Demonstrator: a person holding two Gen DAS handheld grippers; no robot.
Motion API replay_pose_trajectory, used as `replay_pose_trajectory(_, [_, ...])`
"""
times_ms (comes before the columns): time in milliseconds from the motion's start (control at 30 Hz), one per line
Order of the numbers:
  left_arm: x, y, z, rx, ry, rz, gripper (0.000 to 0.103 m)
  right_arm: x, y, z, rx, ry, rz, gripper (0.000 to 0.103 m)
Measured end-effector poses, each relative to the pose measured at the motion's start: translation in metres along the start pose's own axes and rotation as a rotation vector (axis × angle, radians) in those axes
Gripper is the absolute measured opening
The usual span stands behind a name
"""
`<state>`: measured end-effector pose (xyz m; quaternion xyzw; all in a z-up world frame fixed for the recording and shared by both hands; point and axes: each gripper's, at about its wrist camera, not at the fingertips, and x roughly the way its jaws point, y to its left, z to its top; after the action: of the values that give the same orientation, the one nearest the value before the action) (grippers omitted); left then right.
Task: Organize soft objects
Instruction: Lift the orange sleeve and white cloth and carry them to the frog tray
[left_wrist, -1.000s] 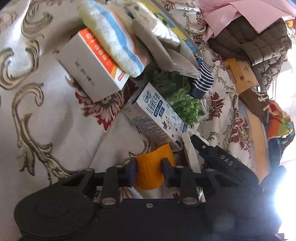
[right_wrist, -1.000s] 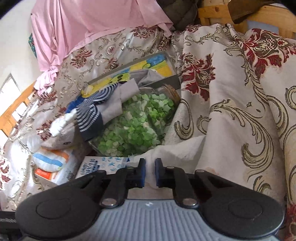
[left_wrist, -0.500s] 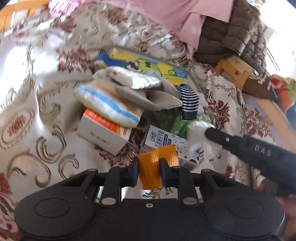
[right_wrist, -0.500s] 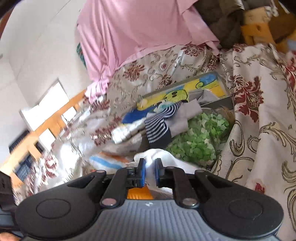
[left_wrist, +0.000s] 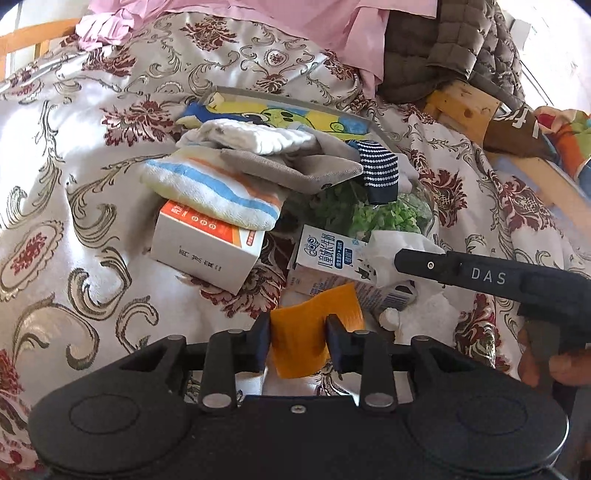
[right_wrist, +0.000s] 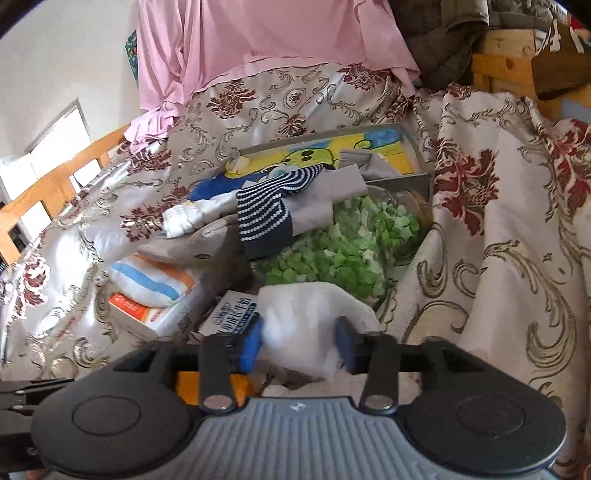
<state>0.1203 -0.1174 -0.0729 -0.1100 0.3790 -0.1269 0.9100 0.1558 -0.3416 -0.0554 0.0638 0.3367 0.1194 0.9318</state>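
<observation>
We see our left gripper (left_wrist: 297, 341) with its two fingers on either side of a soft orange cloth (left_wrist: 314, 336); the fingers have just opened a bit, and they seem to still touch the cloth on both sides, though the view there is too close for us to be sure how hard they press. Our right gripper (right_wrist: 299, 341) has just opened its jaws wide, and a crumpled white tissue (right_wrist: 314, 325) sits loose between them, not squeezed. In the left view a person's hand (left_wrist: 546, 365) holds the handle of that right gripper. On the flowery bedspread (left_wrist: 92, 184) lies a pile of things. A striped towel (left_wrist: 214, 192) in blue, white and orange rests on top of a white and orange box (left_wrist: 207, 251). A grey cloth (left_wrist: 295, 170) and a rolled white sock (left_wrist: 255, 136) lie above the towel, and a dark striped sock (left_wrist: 378, 170) hangs over a clear bag of green bits (right_wrist: 332, 251). A small milk carton (left_wrist: 328, 254) lies just beside the tissue. Behind the pile is a flat box with a cartoon picture (right_wrist: 332, 155). A pink sheet (right_wrist: 258, 48) hangs at the back.
</observation>
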Motion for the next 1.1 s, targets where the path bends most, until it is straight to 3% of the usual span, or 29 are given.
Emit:
replay_pose_trajectory(333, [0.001,-0.008,-0.003,0.033,-0.005,-0.020,0.038,0.010,0.001,-0.003,-0.021,0.028,-0.036,0.056])
replay_pose_trajectory(400, [0.001,-0.009,-0.004,0.044,-0.004,-0.021,0.036,0.011,-0.001,-0.003,-0.011,0.038,-0.022,0.042])
replay_pose_trajectory(467, [0.000,-0.012,-0.005,0.062,-0.005,-0.027,0.034,0.010,-0.003,-0.003,-0.001,0.039,-0.017,0.038])
replay_pose_trajectory(600, [-0.003,-0.021,-0.009,0.113,-0.015,-0.039,0.031,0.006,-0.007,0.000,0.014,0.019,-0.032,0.018])
replay_pose_trajectory(700, [-0.009,-0.029,-0.012,0.163,-0.041,-0.031,0.026,0.002,-0.007,0.000,0.011,0.000,-0.043,0.015])
replay_pose_trajectory(867, [-0.023,-0.038,-0.011,0.214,-0.116,-0.023,0.024,-0.012,-0.001,0.003,-0.021,-0.092,-0.056,0.015])
replay_pose_trajectory(1100, [-0.044,-0.042,0.011,0.166,-0.243,-0.051,0.024,-0.037,-0.003,0.011,-0.004,-0.282,-0.062,0.015])
